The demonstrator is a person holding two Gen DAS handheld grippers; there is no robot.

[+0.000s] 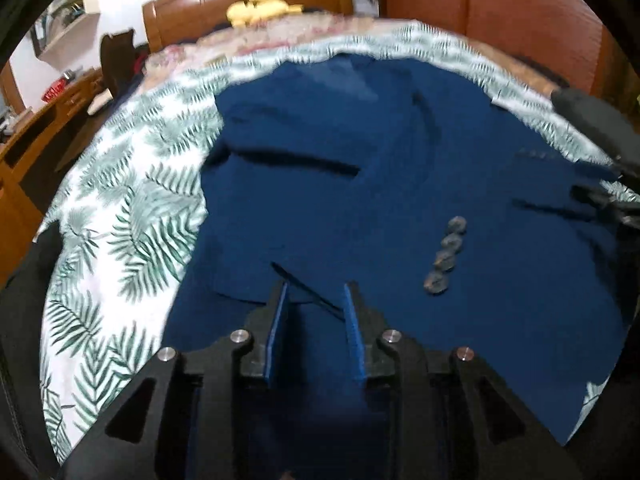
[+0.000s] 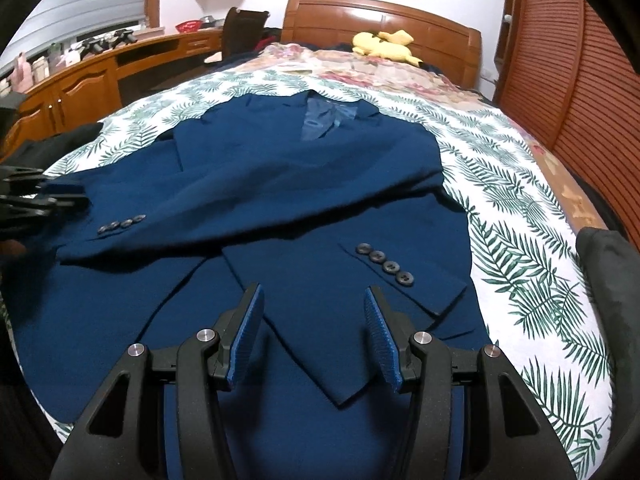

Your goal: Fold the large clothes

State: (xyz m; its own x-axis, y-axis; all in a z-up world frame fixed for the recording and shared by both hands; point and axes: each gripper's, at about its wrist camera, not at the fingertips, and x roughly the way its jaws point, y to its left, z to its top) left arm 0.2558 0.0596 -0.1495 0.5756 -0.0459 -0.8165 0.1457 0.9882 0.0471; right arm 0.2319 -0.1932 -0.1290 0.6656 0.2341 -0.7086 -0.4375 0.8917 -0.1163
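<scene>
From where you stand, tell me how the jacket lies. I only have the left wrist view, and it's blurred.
Observer: In the right wrist view the blue jacket lies front-up on the leaf-print bedspread, both sleeves folded across its front.
Operator: Give me the collar.
Observer: The collar points toward the wooden headboard, lining showing.
Operator: Report the right gripper.
Observer: The right gripper is open above the jacket's lower front, holding nothing; a sleeve cuff with four buttons lies just right of it.
Operator: And mine?
Observer: The left gripper is at the other sleeve's cuff, at the jacket's left edge.
</scene>
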